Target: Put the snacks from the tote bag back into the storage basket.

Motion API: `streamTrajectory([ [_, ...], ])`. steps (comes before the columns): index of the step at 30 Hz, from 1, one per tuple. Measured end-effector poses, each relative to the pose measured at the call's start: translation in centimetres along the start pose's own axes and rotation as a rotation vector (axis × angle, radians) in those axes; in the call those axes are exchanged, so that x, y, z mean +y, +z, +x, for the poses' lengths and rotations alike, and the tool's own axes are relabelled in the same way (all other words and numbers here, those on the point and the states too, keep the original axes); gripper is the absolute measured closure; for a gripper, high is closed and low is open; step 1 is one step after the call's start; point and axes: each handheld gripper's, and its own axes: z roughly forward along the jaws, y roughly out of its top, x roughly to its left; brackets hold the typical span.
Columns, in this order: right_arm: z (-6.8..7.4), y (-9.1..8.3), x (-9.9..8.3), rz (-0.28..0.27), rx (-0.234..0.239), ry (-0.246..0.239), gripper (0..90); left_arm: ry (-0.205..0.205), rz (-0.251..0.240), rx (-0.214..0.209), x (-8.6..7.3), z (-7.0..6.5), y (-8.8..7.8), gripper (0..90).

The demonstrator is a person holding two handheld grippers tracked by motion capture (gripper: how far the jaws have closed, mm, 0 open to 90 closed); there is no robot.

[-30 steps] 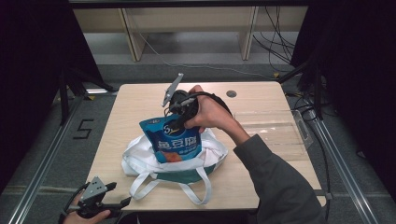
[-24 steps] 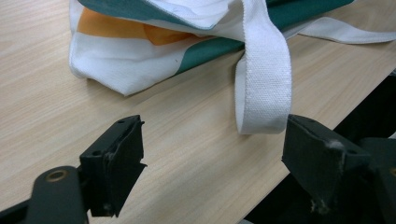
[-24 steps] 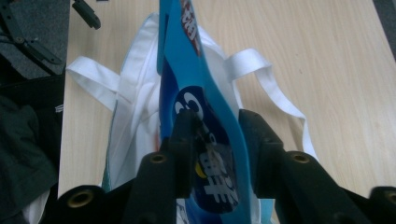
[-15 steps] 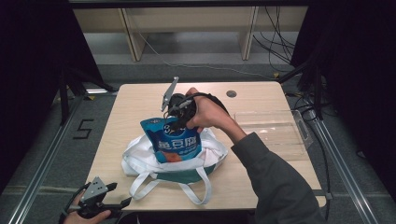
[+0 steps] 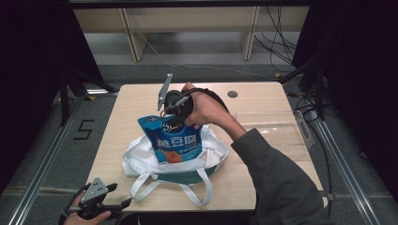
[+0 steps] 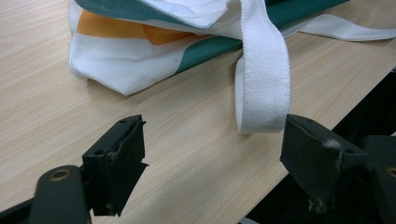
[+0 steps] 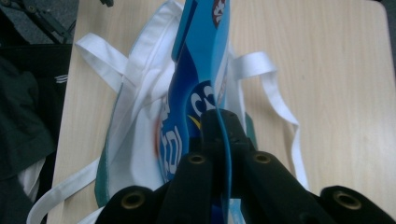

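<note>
My right tongs (image 7: 223, 140) just closed, clamped on blue snack pouch (image 5: 171, 140) top, upright over tote bag (image 5: 141, 159); left tongs (image 6: 212, 154) apart near tote bag strap (image 6: 261, 84).

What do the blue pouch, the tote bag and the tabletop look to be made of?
Blue pouch: seemingly glossy plastic film, with printed sheen and thin flexible edge. Tote bag: woven cloth, probably canvas; the handle shows coarse weave. Table: pale wood-grain surface, matte, possibly laminate.
</note>
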Motion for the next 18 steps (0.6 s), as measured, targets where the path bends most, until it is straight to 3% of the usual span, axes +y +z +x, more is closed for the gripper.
streamTrajectory([
  [2, 0.0, -0.6, 0.2, -0.002, -0.003, 0.002, 90.0, -0.016, 0.001, -0.009, 0.1, -0.1, -0.1, 21.1],
  [3, 0.2, -0.9, 0.3, -0.002, -0.009, 0.01, 90.0, 0.007, 0.022, 0.002, 0.1, 0.1, -0.2, 21.0],
  [5, 0.3, -1.2, 0.5, -0.001, -0.009, 0.002, 90.0, 0.007, 0.017, 0.003, 0.1, 0.1, -0.2, 21.0],
  [6, 0.0, -1.8, 0.8, -0.029, -0.028, -0.049, 90.0, 0.007, 0.019, 0.001, 0.1, 0.1, -0.2, 21.0],
  [8, 0.3, -2.4, 1.1, -0.039, -0.035, -0.029, 90.0, 0.018, 0.025, 0.004, 0.1, 0.1, -0.2, 21.0],
  [9, 0.2, -2.8, 1.2, -0.044, -0.031, -0.045, 90.0, 0.018, 0.025, 0.004, 0.1, 0.1, -0.2, 21.0],
  [11, 0.3, -3.4, 1.4, -0.044, -0.047, -0.038, 90.0, 0.002, 0.012, 0.001, 0.1, 0.0, -0.2, 21.0],
  [13, 0.3, -4.1, 1.5, -0.041, -0.047, -0.041, 90.0, 0.024, 0.013, 0.004, 0.1, 0.1, -0.2, 21.0],
  [14, 0.4, -4.4, 1.6, -0.038, -0.056, -0.041, 90.0, -0.011, -0.012, -0.002, 0.0, -0.1, 0.0, 21.0],
  [16, 0.2, -5.1, 1.7, -0.045, -0.066, -0.056, 90.0, -0.017, -0.013, -0.003, 0.0, -0.1, 0.0, 21.0],
  [18, 0.2, -5.8, 1.7, -0.043, -0.071, -0.047, 90.0, 0.003, 0.005, -0.001, 0.0, 0.0, -0.1, 21.0],
])
